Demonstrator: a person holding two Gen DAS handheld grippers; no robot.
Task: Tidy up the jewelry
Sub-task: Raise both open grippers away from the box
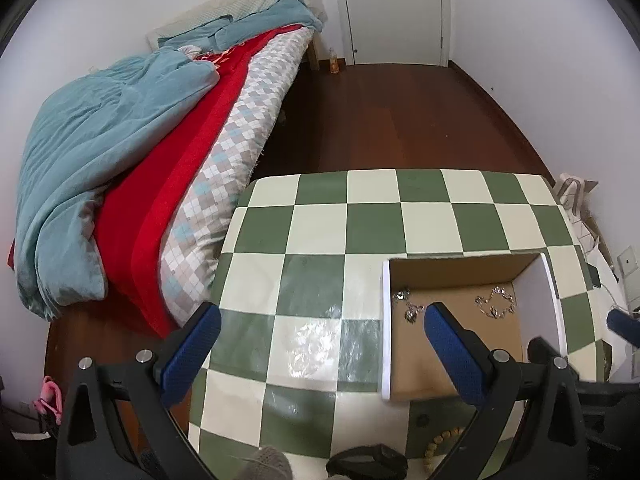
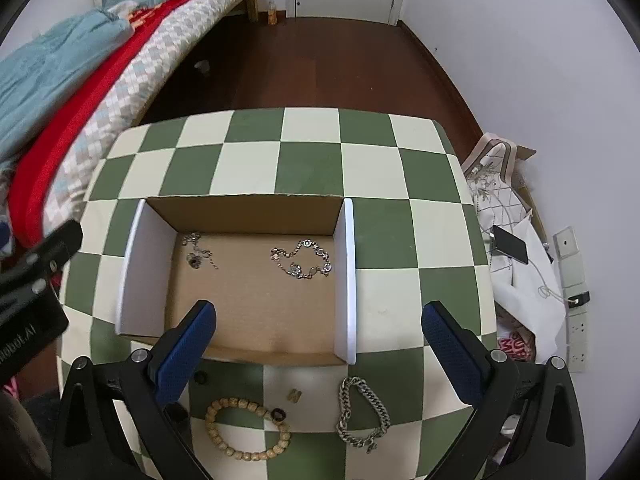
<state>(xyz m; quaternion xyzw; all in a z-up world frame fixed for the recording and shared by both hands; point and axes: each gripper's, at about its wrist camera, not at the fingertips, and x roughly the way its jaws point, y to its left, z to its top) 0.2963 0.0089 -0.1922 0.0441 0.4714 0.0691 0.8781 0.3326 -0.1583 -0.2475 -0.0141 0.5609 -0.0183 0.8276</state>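
An open cardboard box point(image 2: 256, 312) with white side walls sits on the green-and-cream checked table point(image 2: 312, 160). Inside lie a silver charm bracelet point(image 2: 302, 259) and a small necklace with a dark pendant point(image 2: 197, 254). In front of the box lie a wooden bead bracelet point(image 2: 248, 428), a silver chain bracelet point(image 2: 362, 412), a small gold piece point(image 2: 295, 395) and a dark ring point(image 2: 200, 377). My right gripper point(image 2: 318, 330) is open above the box's near edge. My left gripper point(image 1: 322, 334) is open over the table left of the box point(image 1: 472, 344); the jewelry in the box point(image 1: 495, 302) shows there.
A bed with blue and red covers point(image 1: 132, 168) stands left of the table. Wooden floor point(image 1: 400, 112) and a white door point(image 1: 394, 8) lie beyond. Bags, a phone point(image 2: 510, 243) and wall sockets point(image 2: 576, 320) are at the right. The left gripper's body shows at the right view's left edge point(image 2: 36, 280).
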